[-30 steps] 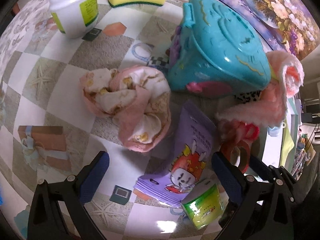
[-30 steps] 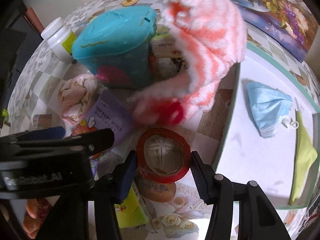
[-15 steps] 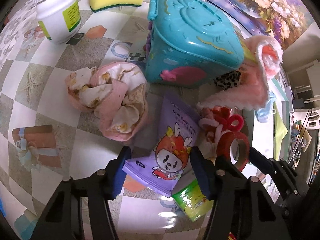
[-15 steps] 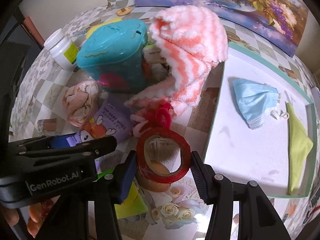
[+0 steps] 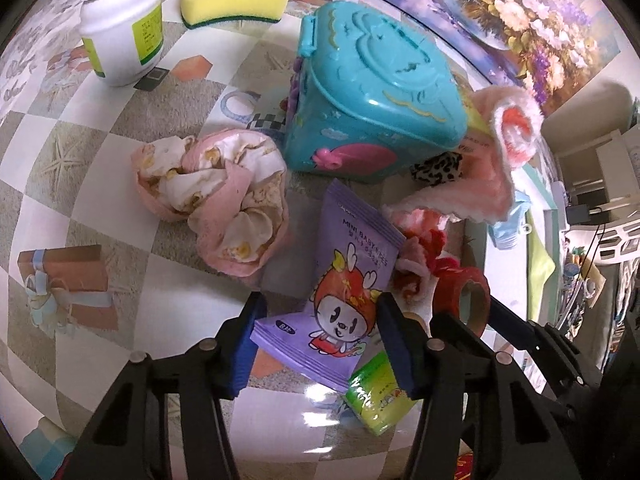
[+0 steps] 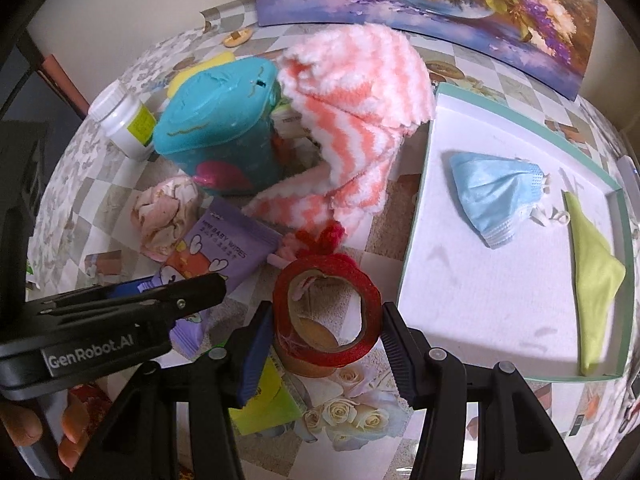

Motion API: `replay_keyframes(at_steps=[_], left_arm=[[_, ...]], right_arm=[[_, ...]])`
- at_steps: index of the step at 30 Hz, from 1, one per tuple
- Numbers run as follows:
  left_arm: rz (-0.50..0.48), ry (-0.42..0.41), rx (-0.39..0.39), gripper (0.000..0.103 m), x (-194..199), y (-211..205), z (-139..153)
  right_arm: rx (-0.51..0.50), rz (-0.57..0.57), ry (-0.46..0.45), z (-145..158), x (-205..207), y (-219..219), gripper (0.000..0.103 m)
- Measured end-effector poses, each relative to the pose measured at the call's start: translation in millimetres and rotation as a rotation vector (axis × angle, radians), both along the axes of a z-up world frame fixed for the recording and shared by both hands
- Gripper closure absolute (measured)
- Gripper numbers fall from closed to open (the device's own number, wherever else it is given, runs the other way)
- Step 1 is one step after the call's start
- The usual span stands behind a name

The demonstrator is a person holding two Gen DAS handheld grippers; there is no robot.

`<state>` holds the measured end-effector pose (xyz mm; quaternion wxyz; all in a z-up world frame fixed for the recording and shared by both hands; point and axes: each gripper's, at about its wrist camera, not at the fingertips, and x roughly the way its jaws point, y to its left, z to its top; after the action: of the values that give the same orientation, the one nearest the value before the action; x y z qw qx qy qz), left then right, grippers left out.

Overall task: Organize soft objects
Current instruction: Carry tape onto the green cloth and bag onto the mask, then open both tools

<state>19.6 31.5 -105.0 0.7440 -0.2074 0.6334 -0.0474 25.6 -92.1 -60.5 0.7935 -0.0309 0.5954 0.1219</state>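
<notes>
My left tongs point(image 5: 318, 344) have just been closing and are now clamping the purple wipes pack point(image 5: 344, 292) near its lower end, on the surface below the teal box point(image 5: 372, 100). My right tongs point(image 6: 326, 332) are gripping the red tape roll point(image 6: 326, 312), beside the white tray point(image 6: 472, 280).

The leopard-print item point(image 5: 438, 169) is mostly hidden behind the teal case point(image 5: 372, 100); the green packet point(image 5: 376, 398) sits partly under the left claw point(image 5: 320, 344)
</notes>
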Motion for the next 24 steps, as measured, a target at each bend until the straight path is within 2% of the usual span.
replay_keyframes(at_steps=[14,24], left_arm=[[0.016,-0.086,-0.031,0.045,-10.2,24.4,34.7],[0.014,-0.166,-0.013,0.045,-23.7,32.0,67.1]], right_arm=[[0.088,-0.063,0.005,21.0,-0.6,-32.3,0.047],[0.121,-0.109,-0.046,46.9,-10.0,-47.6,0.047]])
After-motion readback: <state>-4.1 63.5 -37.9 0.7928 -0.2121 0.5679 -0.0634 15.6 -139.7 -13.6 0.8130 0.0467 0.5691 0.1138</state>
